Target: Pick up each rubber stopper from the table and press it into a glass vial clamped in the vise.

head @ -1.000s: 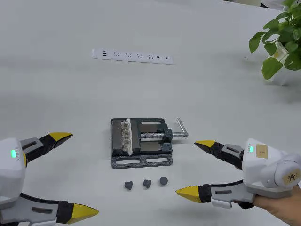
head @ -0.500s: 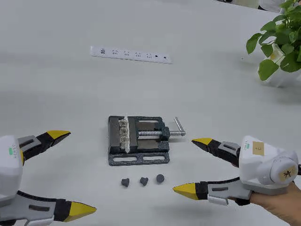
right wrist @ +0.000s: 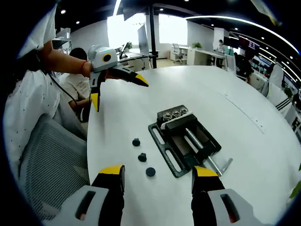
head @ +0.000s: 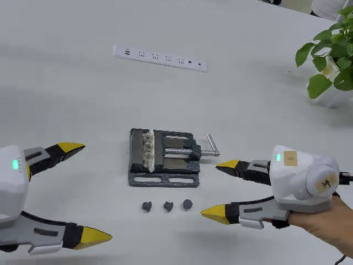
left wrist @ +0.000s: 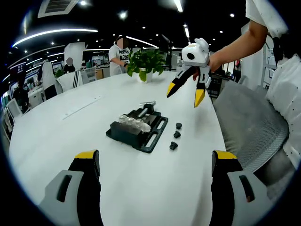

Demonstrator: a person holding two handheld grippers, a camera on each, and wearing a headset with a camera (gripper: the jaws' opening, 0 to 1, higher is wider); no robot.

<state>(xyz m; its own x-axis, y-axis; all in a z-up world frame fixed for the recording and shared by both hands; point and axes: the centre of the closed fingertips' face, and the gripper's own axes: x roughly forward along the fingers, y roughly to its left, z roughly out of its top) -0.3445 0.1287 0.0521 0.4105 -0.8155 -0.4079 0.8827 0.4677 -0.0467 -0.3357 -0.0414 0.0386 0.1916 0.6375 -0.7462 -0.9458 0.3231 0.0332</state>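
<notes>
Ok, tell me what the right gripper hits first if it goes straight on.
Probably the nearest rubber stopper, lying between the open jaws of the right gripper; height is unclear, so it might pass over toward the vise.

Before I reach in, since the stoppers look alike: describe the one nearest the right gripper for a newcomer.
Find the dark vise on the white table; three dark stoppers lie in a row on its near side. Take the end stopper nearest the right gripper: its face looks round, its two neighbours lopsided.

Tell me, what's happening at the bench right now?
Left gripper and right gripper open, empty. Three stoppers on table beside vise, vials clamped. Nothing blocking.
</notes>
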